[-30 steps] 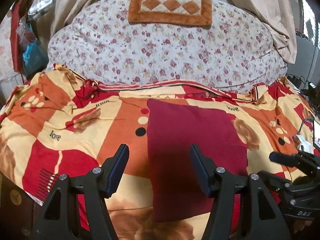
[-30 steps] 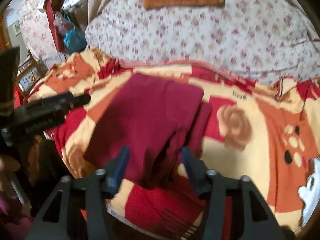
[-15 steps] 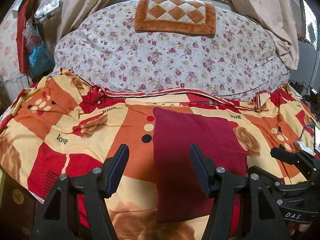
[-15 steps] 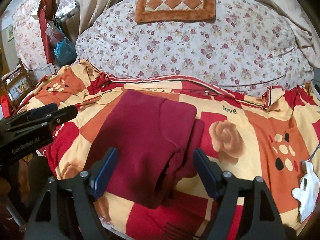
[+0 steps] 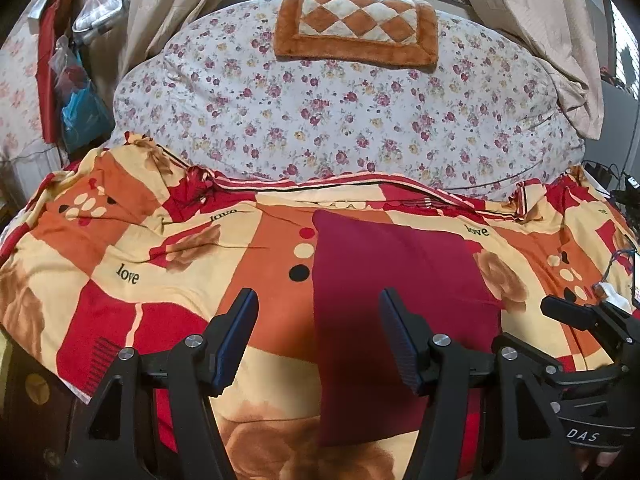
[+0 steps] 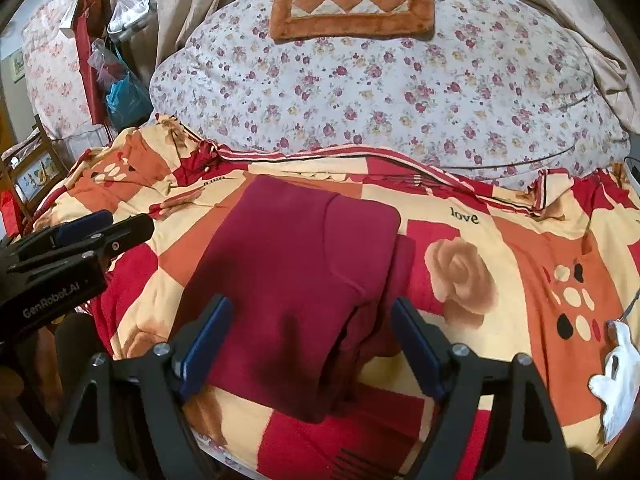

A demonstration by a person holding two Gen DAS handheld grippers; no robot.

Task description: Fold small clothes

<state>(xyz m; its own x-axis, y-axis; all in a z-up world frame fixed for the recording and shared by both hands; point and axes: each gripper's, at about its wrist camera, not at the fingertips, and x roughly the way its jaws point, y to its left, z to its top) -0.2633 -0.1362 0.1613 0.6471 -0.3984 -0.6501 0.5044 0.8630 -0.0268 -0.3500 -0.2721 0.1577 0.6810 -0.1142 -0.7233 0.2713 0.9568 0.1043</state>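
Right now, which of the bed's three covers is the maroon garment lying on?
The orange-red "love" blanket nearest the grippers. The maroon garment touches neither the floral quilt behind it nor the checkered mat on the quilt.

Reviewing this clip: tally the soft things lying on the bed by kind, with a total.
Folded maroon garment: 1
Patterned orange-red blanket: 1
Floral quilt: 1
Checked brown cushion: 1
White glove-like item, at the right edge: 1
Total: 5

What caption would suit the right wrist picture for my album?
Right gripper with jaws open and nothing between the pads, above a folded maroon garment on a patterned blanket.
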